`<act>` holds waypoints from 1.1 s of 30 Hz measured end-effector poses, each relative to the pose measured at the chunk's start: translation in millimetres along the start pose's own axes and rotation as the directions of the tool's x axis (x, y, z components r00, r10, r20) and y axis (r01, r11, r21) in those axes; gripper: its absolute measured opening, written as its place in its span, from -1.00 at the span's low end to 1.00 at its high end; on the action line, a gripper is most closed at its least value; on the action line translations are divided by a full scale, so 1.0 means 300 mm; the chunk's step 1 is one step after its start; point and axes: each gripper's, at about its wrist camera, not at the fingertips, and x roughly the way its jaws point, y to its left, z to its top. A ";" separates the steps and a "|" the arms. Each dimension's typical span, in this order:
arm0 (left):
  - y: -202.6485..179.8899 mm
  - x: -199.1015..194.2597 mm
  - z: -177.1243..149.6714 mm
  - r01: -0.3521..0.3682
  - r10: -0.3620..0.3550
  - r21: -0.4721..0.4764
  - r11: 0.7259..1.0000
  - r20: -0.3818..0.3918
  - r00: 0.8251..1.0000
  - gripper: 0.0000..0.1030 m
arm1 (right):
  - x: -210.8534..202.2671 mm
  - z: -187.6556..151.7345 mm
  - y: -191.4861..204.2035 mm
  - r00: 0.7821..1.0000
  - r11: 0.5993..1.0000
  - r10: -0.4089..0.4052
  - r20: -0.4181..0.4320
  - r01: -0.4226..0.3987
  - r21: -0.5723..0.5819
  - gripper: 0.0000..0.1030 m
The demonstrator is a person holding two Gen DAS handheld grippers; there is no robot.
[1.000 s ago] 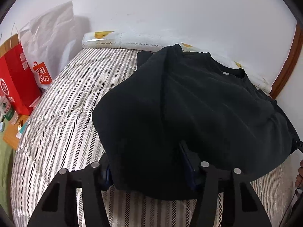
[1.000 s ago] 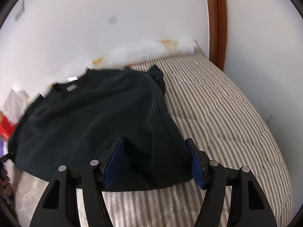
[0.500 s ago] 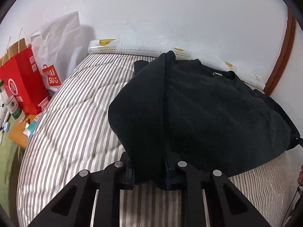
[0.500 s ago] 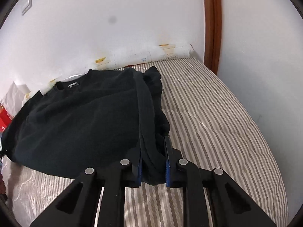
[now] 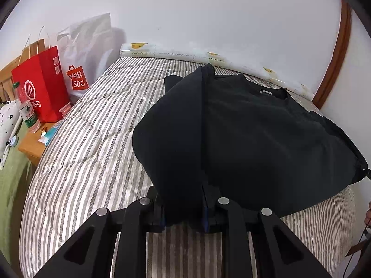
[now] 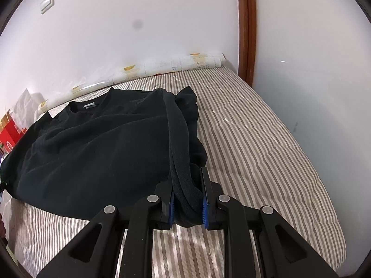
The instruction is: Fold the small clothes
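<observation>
A black sweatshirt [image 5: 266,139] lies spread on a striped bed, collar toward the wall. My left gripper [image 5: 184,208] is shut on its near hem at the left corner and lifts the cloth in a ridge. In the right wrist view the same sweatshirt [image 6: 97,148] fills the left side. My right gripper [image 6: 187,205] is shut on a bunched fold of its right hem, between blue pads.
The striped mattress [image 5: 88,162] runs to a white wall. Red and white shopping bags [image 5: 44,85] and a water bottle [image 5: 26,111] stand at the left on a wooden stand. A brown door frame [image 6: 245,30] stands at the back right. Bare mattress [image 6: 266,153] lies right of the shirt.
Both grippers were open around the hem one second ago. They closed on the cloth and have since lifted and pulled it slightly, raising ridges in the fabric.
</observation>
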 end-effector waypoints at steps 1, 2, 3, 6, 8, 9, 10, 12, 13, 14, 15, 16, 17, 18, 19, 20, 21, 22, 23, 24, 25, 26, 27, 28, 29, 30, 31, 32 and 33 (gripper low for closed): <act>0.000 -0.004 -0.004 -0.003 0.003 0.003 1.000 0.000 1.000 -0.56 | -0.006 -0.007 -0.003 1.000 1.000 -0.002 -0.002 0.002 0.002 -0.66; 0.000 -0.004 -0.004 -0.018 0.018 0.004 1.000 -0.002 1.000 -0.47 | -0.011 -0.013 -0.002 1.000 1.000 -0.005 -0.002 0.005 0.002 -0.65; 0.001 -0.003 -0.002 -0.028 0.028 0.002 1.000 -0.005 1.000 -0.40 | -0.010 -0.015 0.002 1.000 1.000 -0.011 -0.004 0.011 -0.007 -0.62; 0.020 -0.008 0.014 -0.070 0.070 -0.027 0.997 -0.003 0.998 -0.01 | -0.018 -0.006 0.023 0.999 0.998 -0.039 -0.004 0.039 -0.042 -0.48; 0.032 -0.022 0.036 -0.151 0.152 -0.024 0.988 0.025 0.988 0.31 | -0.045 0.010 0.027 0.999 0.997 -0.046 0.028 0.047 -0.059 -0.47; 0.036 -0.032 0.044 -0.163 0.164 -0.027 0.986 0.041 0.986 0.32 | -0.059 0.022 0.028 0.998 0.996 -0.053 0.046 0.056 -0.065 -0.47; 0.046 -0.040 0.057 -0.160 0.162 -0.035 0.986 0.047 0.986 0.32 | -0.073 0.043 0.031 0.996 0.996 -0.060 0.064 0.065 -0.068 -0.46; 0.057 -0.047 0.093 -0.140 0.142 -0.056 0.989 0.048 0.989 0.33 | -0.091 0.093 0.044 0.995 0.995 -0.051 0.088 0.058 -0.076 -0.45; 0.056 -0.046 0.114 -0.134 0.137 -0.061 0.989 0.050 0.989 0.34 | -0.090 0.108 0.050 0.995 0.995 -0.047 0.092 0.055 -0.079 -0.44; 0.054 -0.044 0.132 -0.131 0.134 -0.060 0.990 0.051 0.990 0.34 | -0.087 0.134 0.060 0.994 0.995 -0.044 0.097 0.052 -0.082 -0.43; 0.046 -0.039 0.155 -0.127 0.130 -0.056 0.990 0.055 0.990 0.35 | -0.081 0.155 0.069 0.994 0.995 -0.039 0.100 0.048 -0.084 -0.40; 0.037 -0.034 0.175 -0.123 0.126 -0.052 0.991 0.059 0.990 0.35 | -0.073 0.176 0.082 0.994 0.995 -0.032 0.101 0.041 -0.086 -0.36; 0.028 -0.026 0.193 -0.117 0.120 -0.050 0.992 0.060 0.991 0.36 | -0.060 0.198 0.094 0.995 0.996 -0.025 0.100 0.034 -0.088 -0.33; 0.018 -0.014 0.214 -0.109 0.111 -0.046 0.993 0.060 0.992 0.36 | -0.042 0.222 0.111 0.995 0.996 -0.017 0.099 0.026 -0.091 -0.27; 0.006 0.002 0.236 -0.101 0.103 -0.041 0.994 0.059 0.993 0.36 | -0.023 0.242 0.126 0.995 0.995 -0.009 0.096 0.018 -0.095 -0.20; -0.006 0.017 0.256 -0.095 0.097 -0.035 0.995 0.057 0.994 0.36 | -0.001 0.262 0.143 0.996 0.995 -0.003 0.091 0.013 -0.101 -0.16; -0.022 0.042 0.286 -0.089 0.090 -0.025 0.996 0.055 0.994 0.36 | 0.020 0.278 0.158 0.996 0.994 -0.002 0.086 0.011 -0.106 -0.13; -0.038 0.064 0.306 -0.084 0.085 -0.018 0.996 0.053 0.995 0.36 | 0.037 0.289 0.170 0.997 0.994 -0.001 0.082 0.010 -0.110 -0.11; -0.051 0.078 0.317 -0.079 0.079 -0.012 0.997 0.051 0.996 0.36 | 0.072 0.312 0.188 0.997 0.993 -0.002 0.073 0.010 -0.117 -0.10; -0.065 0.101 0.341 -0.073 0.073 -0.004 0.997 0.047 0.996 0.36 | 0.092 0.325 0.201 0.998 0.993 -0.003 0.066 0.011 -0.119 -0.09; -0.083 0.132 0.368 -0.067 0.066 0.004 0.998 0.042 0.997 0.36 | 0.119 0.339 0.211 0.998 0.992 -0.004 0.057 0.011 -0.122 -0.08; -0.098 0.156 0.388 -0.062 0.061 0.011 0.998 0.038 0.997 0.36 | 0.153 0.358 0.221 0.999 0.992 -0.005 0.047 0.011 -0.125 -0.08; -0.114 0.185 0.409 -0.058 0.058 0.020 0.998 0.032 0.998 0.36 | 0.191 0.377 0.230 0.999 0.992 -0.010 0.036 0.015 -0.126 -0.07; -0.129 0.216 0.428 -0.059 0.058 0.029 0.998 0.025 0.998 0.36 | 0.220 0.389 0.236 0.999 0.992 -0.017 0.028 0.020 -0.126 -0.07; -0.142 0.243 0.443 -0.061 0.060 0.038 0.997 0.020 0.998 0.36 | 0.256 0.405 0.238 0.999 0.992 -0.026 0.019 0.028 -0.127 -0.07; -0.154 0.279 0.459 -0.062 0.062 0.047 0.997 0.012 0.998 0.36 | 0.293 0.419 0.239 0.999 0.991 -0.034 0.011 0.035 -0.127 -0.07; -0.161 0.302 0.469 -0.063 0.062 0.052 0.997 0.004 0.998 0.36 | 0.320 0.428 0.238 0.999 0.991 -0.041 0.003 0.041 -0.127 -0.07; -0.165 0.327 0.479 -0.064 0.064 0.056 0.996 -0.005 0.998 0.36 | 0.350 0.435 0.235 0.999 0.991 -0.046 -0.005 0.045 -0.125 -0.07; -0.168 0.354 0.489 -0.065 0.066 0.059 0.996 -0.014 0.998 0.36 | 0.385 0.443 0.231 0.999 0.991 -0.050 -0.016 0.048 -0.122 -0.07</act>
